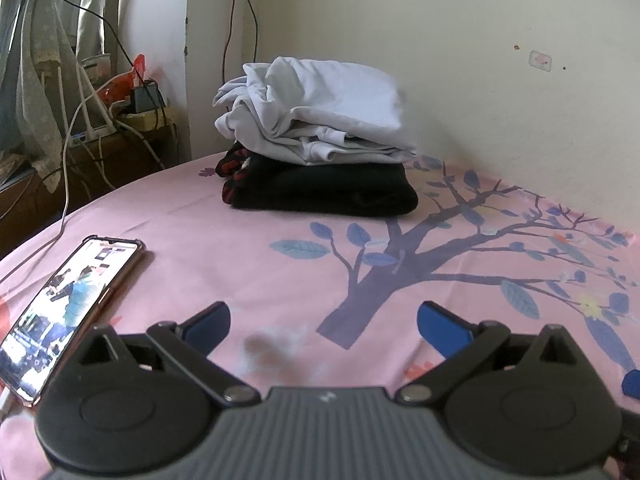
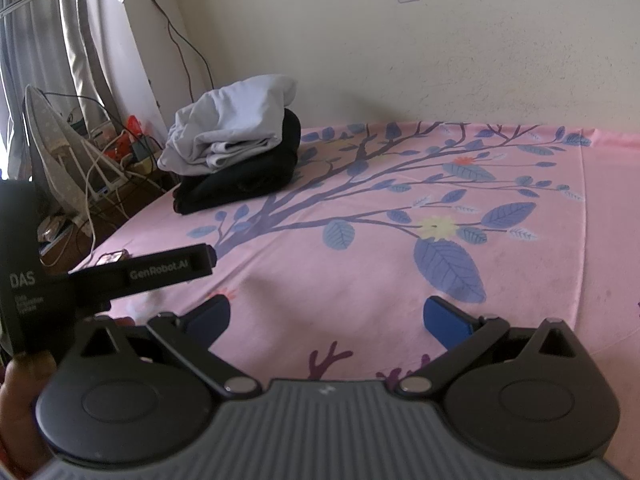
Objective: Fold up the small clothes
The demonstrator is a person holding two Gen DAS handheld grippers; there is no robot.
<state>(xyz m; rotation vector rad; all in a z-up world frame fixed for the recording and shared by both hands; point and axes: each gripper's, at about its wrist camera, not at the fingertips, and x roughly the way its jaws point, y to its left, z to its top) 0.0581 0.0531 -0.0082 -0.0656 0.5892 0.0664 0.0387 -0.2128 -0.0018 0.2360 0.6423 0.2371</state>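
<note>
A folded white garment [image 1: 316, 120] lies on top of a folded black garment [image 1: 332, 190] with a red-and-black patterned edge, stacked near the far corner of the bed. The same pile shows in the right wrist view, white [image 2: 228, 128] over black [image 2: 248, 180]. My left gripper [image 1: 324, 326] hovers low over the pink sheet, open, with nothing between its blue pads. My right gripper [image 2: 326, 320] is open too and holds nothing. The left gripper's black body [image 2: 140, 272] appears at the left of the right wrist view, with a hand below it.
A pink bedsheet [image 1: 240, 248] with a blue tree print covers the bed. A phone [image 1: 68, 308] with its screen lit lies at the left, near the bed edge. Cables, a router and clutter [image 1: 116, 112] sit on a low shelf beyond. A cream wall [image 2: 440, 60] bounds the far side.
</note>
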